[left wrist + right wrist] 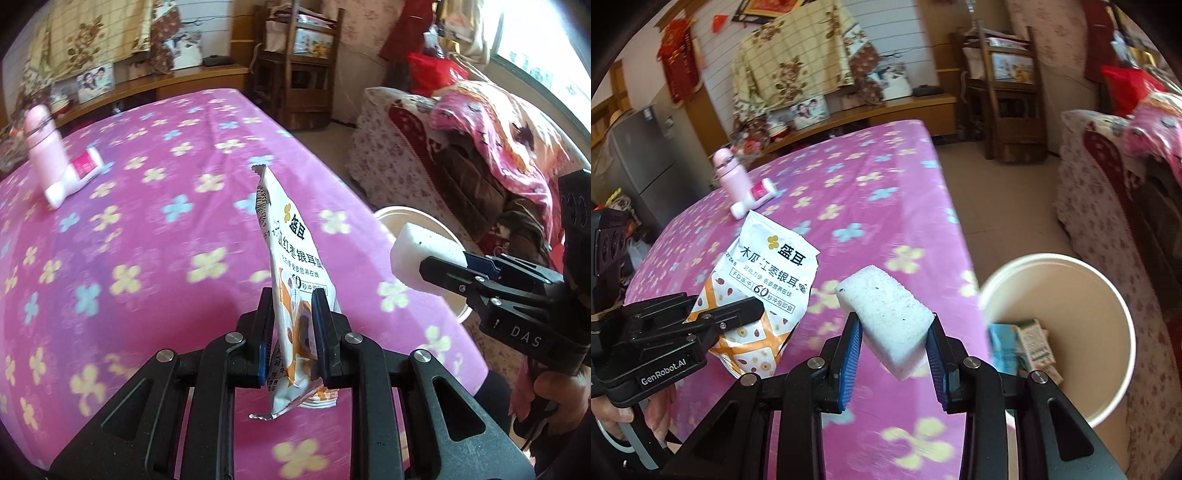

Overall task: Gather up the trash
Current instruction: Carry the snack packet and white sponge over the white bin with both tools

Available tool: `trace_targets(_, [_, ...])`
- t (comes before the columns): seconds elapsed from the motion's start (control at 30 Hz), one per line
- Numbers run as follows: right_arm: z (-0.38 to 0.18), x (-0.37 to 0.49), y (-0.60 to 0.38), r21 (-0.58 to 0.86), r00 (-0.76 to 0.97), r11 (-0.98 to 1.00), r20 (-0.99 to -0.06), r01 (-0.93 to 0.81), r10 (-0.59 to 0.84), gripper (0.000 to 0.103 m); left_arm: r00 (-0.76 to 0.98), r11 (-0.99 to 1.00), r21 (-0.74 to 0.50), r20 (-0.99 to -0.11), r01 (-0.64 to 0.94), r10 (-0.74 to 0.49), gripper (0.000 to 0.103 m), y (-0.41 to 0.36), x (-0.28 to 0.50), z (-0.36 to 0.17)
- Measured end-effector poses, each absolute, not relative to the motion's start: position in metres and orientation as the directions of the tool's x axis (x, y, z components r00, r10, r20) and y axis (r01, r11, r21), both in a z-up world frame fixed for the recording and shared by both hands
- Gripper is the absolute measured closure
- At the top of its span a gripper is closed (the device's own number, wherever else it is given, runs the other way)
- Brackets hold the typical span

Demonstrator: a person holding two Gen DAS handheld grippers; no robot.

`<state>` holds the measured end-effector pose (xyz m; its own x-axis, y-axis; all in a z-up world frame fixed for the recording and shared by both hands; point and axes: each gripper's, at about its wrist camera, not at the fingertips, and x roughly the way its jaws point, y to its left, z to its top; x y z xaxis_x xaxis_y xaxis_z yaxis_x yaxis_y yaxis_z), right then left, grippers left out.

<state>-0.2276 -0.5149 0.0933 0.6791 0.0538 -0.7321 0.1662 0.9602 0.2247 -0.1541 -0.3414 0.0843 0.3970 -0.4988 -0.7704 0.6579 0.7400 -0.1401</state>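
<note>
Black arms of the left gripper (291,306) sit right at the bottom of the left wrist view. Its two jaws are squeezed almost together on an empty snack packet (291,266), which stands up tall between them, above the table (147,221) with its pink flowery cloth. Far off on that cloth stands a pink bottle (42,144), and a white and pink tube (75,177) lies just beside it. Off to the right, the right gripper (436,267) holds a white foam block (417,254) in front of a white paper cup (424,221).

Blue pads of the right gripper (895,332) come first in the right wrist view. Its jaws are partly closed, pressing both sides of the foam block (886,314), which is up in the air over the cloth. Just to the right is the paper cup (1089,295), tipped toward the camera, with small boxes (1030,343) already inside. On the left, the left gripper (738,314) holds the snack packet (768,273) flat to the camera.

It looks like both bits of trash are picked up and now go to the cup. Next, I think, the block must move right, over the cup's mouth, and the jaws must open. The packet would follow.
</note>
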Motion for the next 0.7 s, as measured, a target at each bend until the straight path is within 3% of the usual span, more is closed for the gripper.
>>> trace_targets(0.7, [0.052,-0.281,-0.625,0.240,0.602,0.868,-0.795,0.434,-0.082,0.070,0.279,0.620,-0.185,-0.771,0.762,-0.572,0.086,-0.459,-0.179,0.074])
